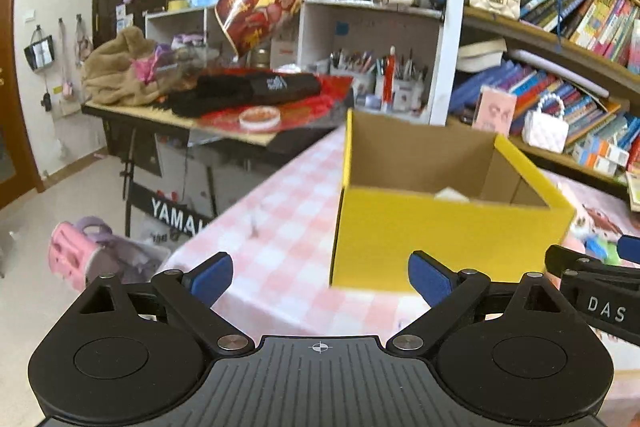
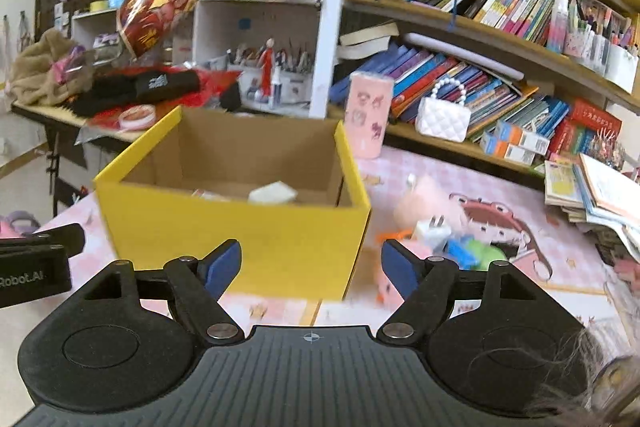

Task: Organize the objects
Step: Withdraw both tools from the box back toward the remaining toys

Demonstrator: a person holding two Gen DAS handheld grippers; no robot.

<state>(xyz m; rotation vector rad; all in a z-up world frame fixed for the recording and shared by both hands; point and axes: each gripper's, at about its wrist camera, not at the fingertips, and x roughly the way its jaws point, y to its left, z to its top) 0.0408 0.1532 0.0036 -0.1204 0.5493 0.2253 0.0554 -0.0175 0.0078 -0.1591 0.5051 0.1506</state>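
An open yellow cardboard box (image 1: 448, 235) stands on the pink checked tablecloth (image 1: 280, 227); it also shows in the right wrist view (image 2: 232, 247). A white object (image 2: 272, 193) lies inside it. My left gripper (image 1: 320, 277) is open and empty, just in front of the box's left corner. My right gripper (image 2: 312, 265) is open and empty, before the box's right front corner. Right of the box lie a white plug (image 2: 432, 229), a pink plush (image 2: 424, 199) and blue and green small items (image 2: 476, 253).
Bookshelves (image 2: 500, 7) full of books and small handbags run behind the table. A pink tumbler (image 2: 368, 115) stands behind the box. A stack of books (image 2: 592, 195) lies at the right. A cluttered keyboard stand (image 1: 208, 99) is beyond the table's left edge.
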